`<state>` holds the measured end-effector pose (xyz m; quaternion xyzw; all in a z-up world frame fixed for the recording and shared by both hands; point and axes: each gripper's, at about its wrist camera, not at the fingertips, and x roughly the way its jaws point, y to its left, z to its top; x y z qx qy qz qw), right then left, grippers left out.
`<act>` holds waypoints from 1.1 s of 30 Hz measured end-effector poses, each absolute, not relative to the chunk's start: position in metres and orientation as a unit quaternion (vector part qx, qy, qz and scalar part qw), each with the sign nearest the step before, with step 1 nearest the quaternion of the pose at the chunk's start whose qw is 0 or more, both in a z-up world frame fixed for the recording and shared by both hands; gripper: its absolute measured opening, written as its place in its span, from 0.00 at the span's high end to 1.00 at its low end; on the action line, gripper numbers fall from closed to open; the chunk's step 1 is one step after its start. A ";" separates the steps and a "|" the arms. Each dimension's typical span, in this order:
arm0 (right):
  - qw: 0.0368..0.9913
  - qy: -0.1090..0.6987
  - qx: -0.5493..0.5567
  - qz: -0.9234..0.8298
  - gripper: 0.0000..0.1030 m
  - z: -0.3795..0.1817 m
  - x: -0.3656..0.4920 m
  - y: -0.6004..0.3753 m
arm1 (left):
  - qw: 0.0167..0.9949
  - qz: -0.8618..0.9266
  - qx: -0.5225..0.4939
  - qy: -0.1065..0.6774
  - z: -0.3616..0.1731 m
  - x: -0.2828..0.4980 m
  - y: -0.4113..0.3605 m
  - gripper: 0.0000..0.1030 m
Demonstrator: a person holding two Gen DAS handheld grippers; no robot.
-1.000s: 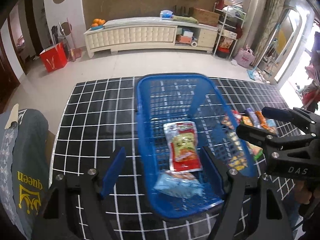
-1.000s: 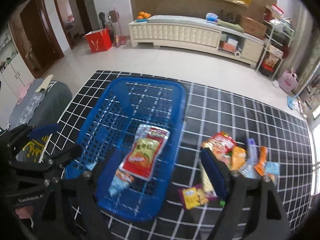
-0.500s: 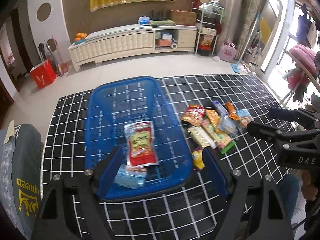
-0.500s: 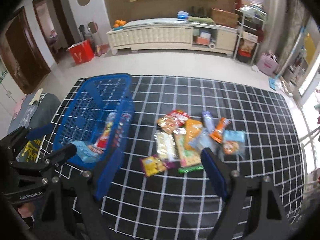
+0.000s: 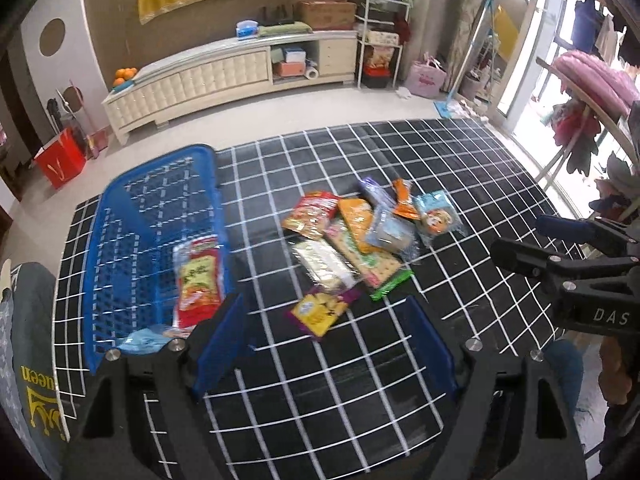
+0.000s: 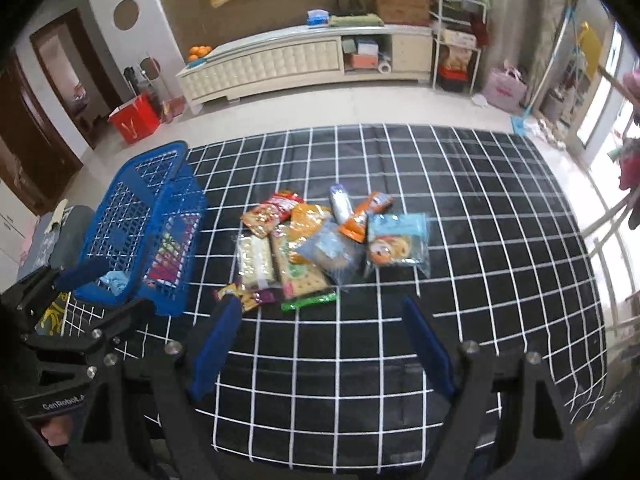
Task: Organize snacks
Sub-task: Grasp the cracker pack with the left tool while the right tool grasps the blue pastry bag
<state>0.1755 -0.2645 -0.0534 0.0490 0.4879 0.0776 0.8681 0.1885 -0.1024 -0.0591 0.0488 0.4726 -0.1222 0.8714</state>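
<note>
My left gripper (image 5: 328, 328) and right gripper (image 6: 320, 340) both stood apart, empty, above the black white-gridded mat (image 6: 480, 200). The heap of crinkly foil snack packets (image 6: 320, 240) lay beside the blue plastic mesh basket (image 5: 132, 208): light, soft, slippery, best pinched at an edge. Lower packets were half hidden.

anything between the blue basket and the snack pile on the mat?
No. Between the blue basket and the snack pile lies only bare black grid mat, a narrow strip. The right wrist view shows it best; the left wrist view agrees.
</note>
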 end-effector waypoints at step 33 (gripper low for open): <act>0.837 0.537 0.083 0.069 0.21 -0.150 0.261 -0.312 | 0.796 -0.014 0.036 0.604 -0.210 0.320 -0.144 0.23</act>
